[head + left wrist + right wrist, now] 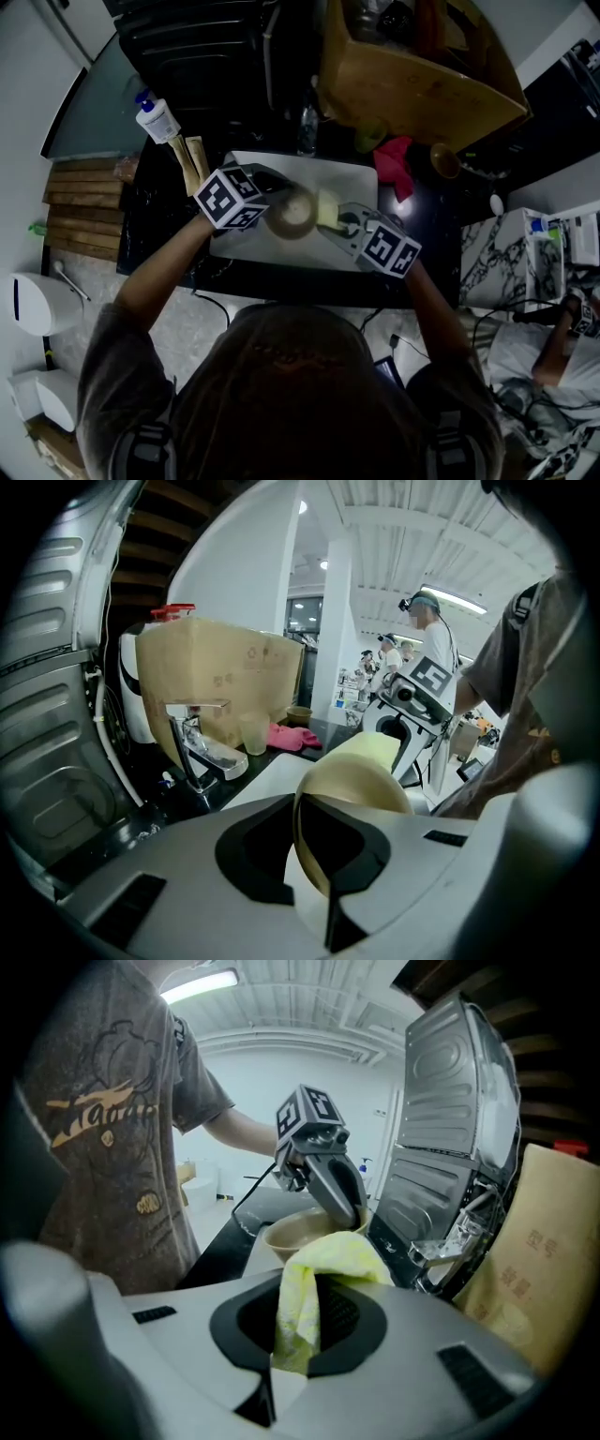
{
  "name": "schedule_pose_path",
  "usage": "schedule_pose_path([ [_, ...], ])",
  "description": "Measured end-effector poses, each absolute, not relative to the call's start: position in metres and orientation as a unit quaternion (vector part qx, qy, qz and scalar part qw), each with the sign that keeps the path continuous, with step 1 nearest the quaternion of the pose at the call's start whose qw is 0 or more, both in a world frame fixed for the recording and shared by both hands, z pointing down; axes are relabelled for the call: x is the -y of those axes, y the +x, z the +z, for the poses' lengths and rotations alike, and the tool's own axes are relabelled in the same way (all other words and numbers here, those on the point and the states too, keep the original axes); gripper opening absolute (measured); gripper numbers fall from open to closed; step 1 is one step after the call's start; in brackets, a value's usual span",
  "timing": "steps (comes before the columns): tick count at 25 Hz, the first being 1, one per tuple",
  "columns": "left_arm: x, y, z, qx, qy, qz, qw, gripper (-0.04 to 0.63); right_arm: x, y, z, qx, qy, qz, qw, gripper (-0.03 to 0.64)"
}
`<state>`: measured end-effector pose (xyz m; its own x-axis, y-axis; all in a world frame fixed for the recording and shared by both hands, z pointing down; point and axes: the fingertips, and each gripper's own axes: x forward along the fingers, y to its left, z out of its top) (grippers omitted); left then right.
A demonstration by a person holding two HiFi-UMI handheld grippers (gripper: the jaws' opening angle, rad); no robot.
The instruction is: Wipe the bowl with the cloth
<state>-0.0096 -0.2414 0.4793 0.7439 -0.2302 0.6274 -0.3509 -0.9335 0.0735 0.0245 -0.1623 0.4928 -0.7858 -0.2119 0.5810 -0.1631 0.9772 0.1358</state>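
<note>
Bowl [361, 780] rim in left hand-held gripper [319, 883], cloth [333, 1260] in right hand-held gripper [286, 1358]

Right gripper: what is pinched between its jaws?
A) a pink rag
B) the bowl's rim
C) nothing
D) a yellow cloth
D: the right gripper view shows the right gripper shut on the yellow cloth, while the left gripper holds the bowl by its rim.
</note>
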Motion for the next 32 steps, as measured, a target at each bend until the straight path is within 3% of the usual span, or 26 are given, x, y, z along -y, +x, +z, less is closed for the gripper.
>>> schedule_pose_path([
  [7, 0.258, -0.015, 0.470, 0.212, 0.930, 0.280, 0.103, 0.026, 0.164, 0.019, 0.491, 0.953, 0.152, -0.005, 0.263, 0.020],
  [27, 0.270, -0.023, 0.467, 0.377, 0.883, 0.069, 0.270, 0.020, 0.178, 0.022, 0.482, 0.937, 0.313, 0.114, 0.103, 0.020],
  [32, 0.264, -0.024, 0.465, 0.394, 0.867, 0.012, 0.306, 0.020, 0.177, 0.009, 0.492, 0.931, 0.326, 0.129, 0.099, 0.020],
])
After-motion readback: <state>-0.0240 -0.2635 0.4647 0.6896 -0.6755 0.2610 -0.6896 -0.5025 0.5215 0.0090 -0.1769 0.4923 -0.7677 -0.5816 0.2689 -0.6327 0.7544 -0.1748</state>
